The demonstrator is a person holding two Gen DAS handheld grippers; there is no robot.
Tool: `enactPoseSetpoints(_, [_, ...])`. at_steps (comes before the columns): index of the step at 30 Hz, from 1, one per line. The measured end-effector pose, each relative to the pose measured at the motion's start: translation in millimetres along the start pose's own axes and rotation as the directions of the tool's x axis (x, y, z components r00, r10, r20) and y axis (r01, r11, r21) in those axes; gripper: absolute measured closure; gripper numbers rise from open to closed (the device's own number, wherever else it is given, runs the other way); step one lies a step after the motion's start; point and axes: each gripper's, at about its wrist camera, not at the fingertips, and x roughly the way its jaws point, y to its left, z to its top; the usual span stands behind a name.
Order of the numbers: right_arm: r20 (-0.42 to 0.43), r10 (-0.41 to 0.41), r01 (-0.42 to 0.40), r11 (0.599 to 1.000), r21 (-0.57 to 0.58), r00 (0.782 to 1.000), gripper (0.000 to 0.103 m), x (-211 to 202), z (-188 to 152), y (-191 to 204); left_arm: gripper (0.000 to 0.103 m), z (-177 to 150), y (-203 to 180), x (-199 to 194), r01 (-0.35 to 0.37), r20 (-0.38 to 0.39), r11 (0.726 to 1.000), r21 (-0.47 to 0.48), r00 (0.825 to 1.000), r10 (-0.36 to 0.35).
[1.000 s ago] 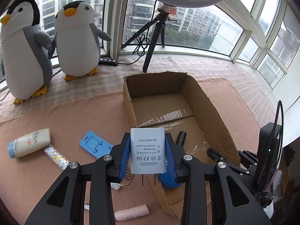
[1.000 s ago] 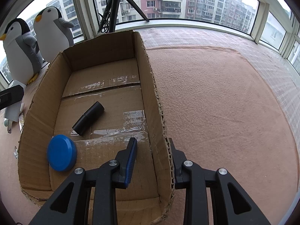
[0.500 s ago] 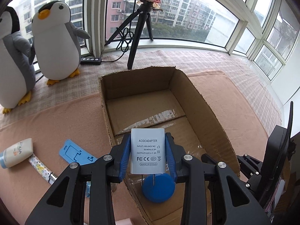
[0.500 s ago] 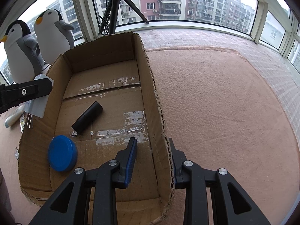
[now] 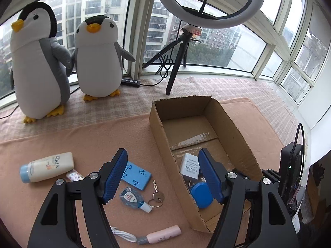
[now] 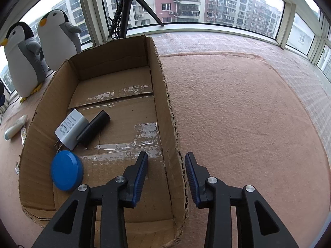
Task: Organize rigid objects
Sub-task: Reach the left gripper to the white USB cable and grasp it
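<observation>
Box (image 5: 233,124) now holds the adapter (image 5: 189,166), black tube (image 6: 94,127) and blue lid (image 5: 201,194). Left gripper (image 5: 163,176) is wide apart and empty, nearest the blue holder (image 5: 137,175) just below it. Right gripper (image 6: 166,178) straddles the box wall, apart.

Two plush penguins (image 5: 39,66) (image 5: 98,60) stand by the window, beside a ring light (image 5: 209,2) on a black tripod (image 5: 178,62) — apartment blocks (image 6: 206,2) show outside.
</observation>
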Motion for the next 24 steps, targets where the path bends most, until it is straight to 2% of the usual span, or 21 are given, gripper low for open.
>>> enactPoseSetpoints(8, [0.000, -0.005, 0.005, 1.000, -0.009, 1.000, 0.066, 0.7, 0.2, 3.6, 0.032, -24.2, 53.8, -35.1, -0.067, 0.008, 0.996, -0.066, 0.998, 0.068])
enactPoseSetpoints(15, [-0.004, -0.002, 0.002, 1.000, -0.008, 1.000, 0.065, 1.0, 0.5, 3.2, 0.032, -56.6, 78.1, -38.3, -0.127, -0.059, 0.981, -0.147, 0.991, 0.120])
enactPoseSetpoints(18, [-0.003, -0.004, 0.004, 1.000, -0.007, 1.000, 0.063, 0.9, -0.5, 2.7, 0.034, -75.0, 79.3, -30.1, -0.139, -0.111, 0.972, -0.188, 0.987, 0.120])
enactPoseSetpoints(20, [-0.003, -0.005, 0.005, 1.000, -0.006, 1.000, 0.063, 0.5, -1.5, 2.6, 0.034, -88.1, 77.8, -23.1, -0.115, -0.138, 0.966, -0.231, 0.987, 0.084])
enactPoseSetpoints(24, [-0.003, -0.012, 0.012, 1.000, -0.017, 1.000, 0.063, -0.4, -2.5, 4.1, 0.046, -104.2, 69.9, -6.6, -0.088, -0.191, 0.964, -0.253, 0.981, 0.039])
